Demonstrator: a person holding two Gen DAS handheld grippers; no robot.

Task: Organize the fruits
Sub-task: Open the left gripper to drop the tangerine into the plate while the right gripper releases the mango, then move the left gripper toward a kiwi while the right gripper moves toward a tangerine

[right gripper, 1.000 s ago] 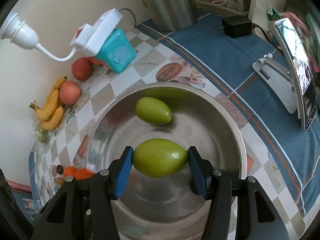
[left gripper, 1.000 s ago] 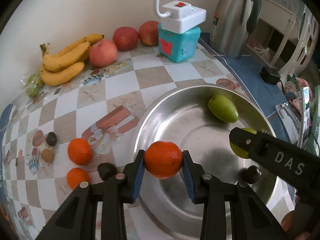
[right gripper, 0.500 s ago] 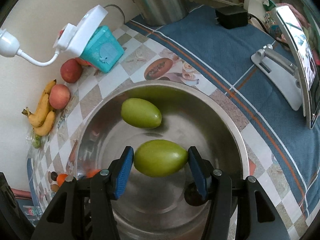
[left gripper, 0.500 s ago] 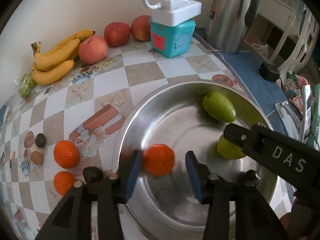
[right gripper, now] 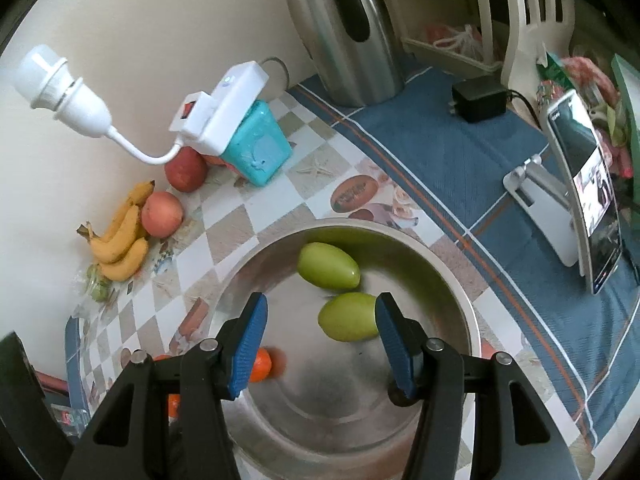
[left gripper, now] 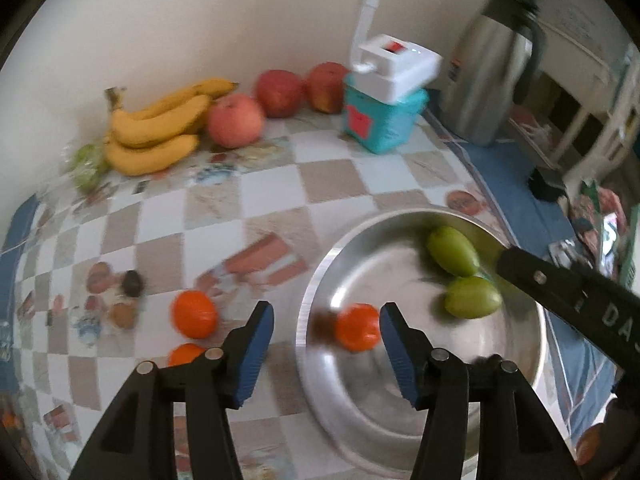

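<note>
Both grippers, left and right, gape empty; bowl's orange blurred

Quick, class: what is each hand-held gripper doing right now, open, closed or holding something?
Left hand-held gripper: open, jaws just widened, orange dropped in bowl.
Right hand-held gripper: open, holding nothing.

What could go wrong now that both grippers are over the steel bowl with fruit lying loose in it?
1. The orange lies near the steel bowl's rim and looks blurred, so it may still roll.
2. The left gripper has just opened and the right gripper is close beside it; they could bump.
3. A green fruit lies below the right gripper's open jaws; dipping could nudge it.
</note>
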